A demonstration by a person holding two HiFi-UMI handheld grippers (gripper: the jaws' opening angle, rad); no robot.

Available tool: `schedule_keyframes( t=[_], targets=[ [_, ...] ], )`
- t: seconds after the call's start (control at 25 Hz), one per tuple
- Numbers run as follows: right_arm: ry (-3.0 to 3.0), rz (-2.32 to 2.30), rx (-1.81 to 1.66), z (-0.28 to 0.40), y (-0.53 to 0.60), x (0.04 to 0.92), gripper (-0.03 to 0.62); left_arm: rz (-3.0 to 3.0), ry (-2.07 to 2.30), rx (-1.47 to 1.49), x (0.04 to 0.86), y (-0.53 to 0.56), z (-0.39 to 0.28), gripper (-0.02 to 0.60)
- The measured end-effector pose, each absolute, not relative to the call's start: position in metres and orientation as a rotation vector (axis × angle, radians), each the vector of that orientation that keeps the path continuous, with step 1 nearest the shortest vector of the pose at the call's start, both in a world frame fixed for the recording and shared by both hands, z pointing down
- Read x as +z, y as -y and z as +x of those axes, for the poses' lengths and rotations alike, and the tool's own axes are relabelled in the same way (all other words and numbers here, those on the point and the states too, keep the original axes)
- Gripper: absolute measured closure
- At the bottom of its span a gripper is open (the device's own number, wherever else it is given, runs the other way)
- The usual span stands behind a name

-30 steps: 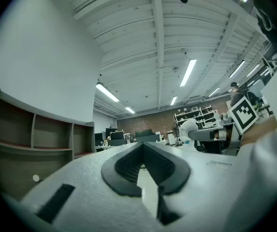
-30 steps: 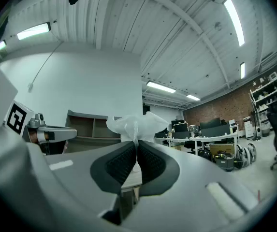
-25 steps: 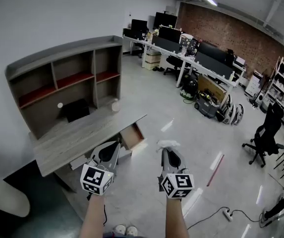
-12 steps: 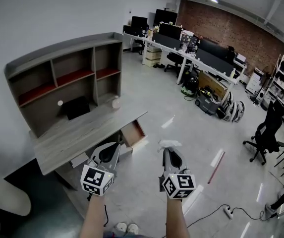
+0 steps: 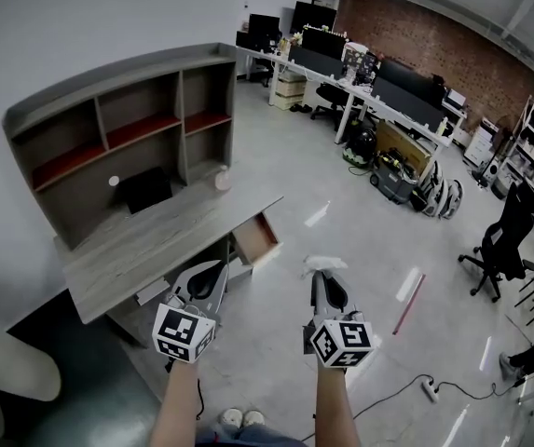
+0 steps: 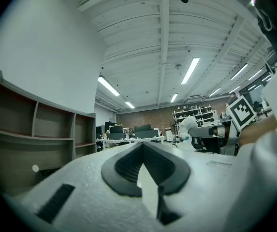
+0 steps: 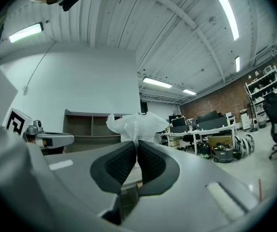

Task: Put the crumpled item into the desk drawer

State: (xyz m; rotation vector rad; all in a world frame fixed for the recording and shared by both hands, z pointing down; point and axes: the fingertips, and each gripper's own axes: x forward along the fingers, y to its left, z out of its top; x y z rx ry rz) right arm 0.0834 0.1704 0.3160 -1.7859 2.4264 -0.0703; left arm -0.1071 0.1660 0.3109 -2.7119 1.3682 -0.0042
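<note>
Low in the frame, the left gripper [image 5: 212,270] has its jaws pressed together and empty. Beside it, at lower centre, the right gripper [image 5: 321,277] pinches the white crumpled item [image 5: 323,264], which sticks out past the tips, in the air above the floor. Further up, left of centre, the desk drawer [image 5: 255,238] stands pulled out, its tan inside showing. Beyond, at upper left, the hutch [image 5: 117,124] holds a dark box [image 5: 145,190] in its lower compartment.

Left gripper [image 5: 216,268], right gripper [image 5: 320,276]: grey, marker cubes [image 5: 183,331]
</note>
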Motion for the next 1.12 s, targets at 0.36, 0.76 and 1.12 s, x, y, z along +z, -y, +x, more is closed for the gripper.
schedule_keyframes(
  t=[0.36, 0.76, 1.12],
  targets=[
    [-2.398, -1.812, -0.065, 0.085, -0.148, 0.32, 0.574, -2.698, -1.389, -0.01, 0.315, -0.14, -0.122, 0.58],
    [-2.428, -1.764, -0.072, 0.108, -0.029, 0.338, 0.574, -2.665, -1.469, -0.046, 0.338, -0.038, -0.108, 0.58],
    [-2.505, -1.674, -0.094, 0.124, 0.105, 0.339, 0.574, -2.623, -1.59, -0.075, 0.347, 0.072, -0.093, 0.579]
  ],
)
